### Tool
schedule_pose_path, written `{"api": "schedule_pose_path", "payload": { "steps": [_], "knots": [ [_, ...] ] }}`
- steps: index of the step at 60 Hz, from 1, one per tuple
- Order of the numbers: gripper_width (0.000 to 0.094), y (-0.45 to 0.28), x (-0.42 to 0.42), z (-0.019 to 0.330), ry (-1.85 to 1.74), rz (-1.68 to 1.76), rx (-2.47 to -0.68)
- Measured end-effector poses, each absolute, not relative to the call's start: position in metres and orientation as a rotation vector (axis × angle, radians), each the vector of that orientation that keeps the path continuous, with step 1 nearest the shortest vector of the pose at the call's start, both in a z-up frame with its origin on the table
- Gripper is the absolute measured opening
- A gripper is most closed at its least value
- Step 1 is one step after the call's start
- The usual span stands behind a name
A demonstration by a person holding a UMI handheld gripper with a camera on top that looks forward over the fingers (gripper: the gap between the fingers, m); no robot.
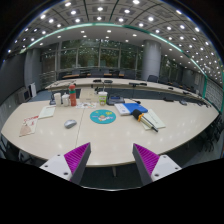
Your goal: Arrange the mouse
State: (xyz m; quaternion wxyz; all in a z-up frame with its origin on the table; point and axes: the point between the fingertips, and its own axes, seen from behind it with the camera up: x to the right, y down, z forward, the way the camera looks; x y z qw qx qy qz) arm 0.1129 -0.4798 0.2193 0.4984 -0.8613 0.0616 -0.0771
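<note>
A small grey mouse (70,124) lies on the pale table (110,140), left of a round teal mat (103,117). My gripper (112,160) is open and empty, held back from the table's near edge, with the purple pads (77,157) wide apart. The mouse is well ahead of the fingers and to the left of them.
Papers (32,125) lie at the table's left. Bottles and cups (72,98) stand at the back left. A blue item (135,109) and papers lie at the right. More desks and chairs stand beyond, in a large office.
</note>
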Motion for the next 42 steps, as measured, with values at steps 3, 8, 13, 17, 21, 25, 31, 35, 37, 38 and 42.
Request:
{"api": "schedule_pose_path", "payload": {
  "steps": [3, 8, 13, 17, 21, 25, 31, 35, 37, 38, 42],
  "knots": [
    [0.0860, -0.480, 0.112, 0.216, 0.144, -0.180, -2.097],
    [0.0860, -0.474, 0.095, 0.198, 0.135, -0.164, -2.122],
    [0.0862, -0.463, 0.084, 0.178, 0.119, -0.151, -2.151],
    [0.0862, -0.452, 0.066, 0.159, 0.109, -0.127, -2.166],
    [0.0854, -0.438, 0.044, 0.143, 0.084, -0.077, -2.180],
    [0.0853, -0.414, 0.015, 0.122, 0.059, -0.043, -2.183],
    [0.0857, -0.367, -0.029, 0.097, 0.019, -0.003, -2.178],
    [0.0856, -0.328, -0.057, 0.084, 0.003, 0.018, -2.160],
    [0.0857, -0.307, -0.072, 0.078, -0.002, 0.029, -2.152],
    [0.0858, -0.296, -0.078, 0.075, -0.004, 0.034, -2.148],
    [0.0861, -0.253, -0.102, 0.061, -0.006, 0.037, -2.148]
  ]
}}
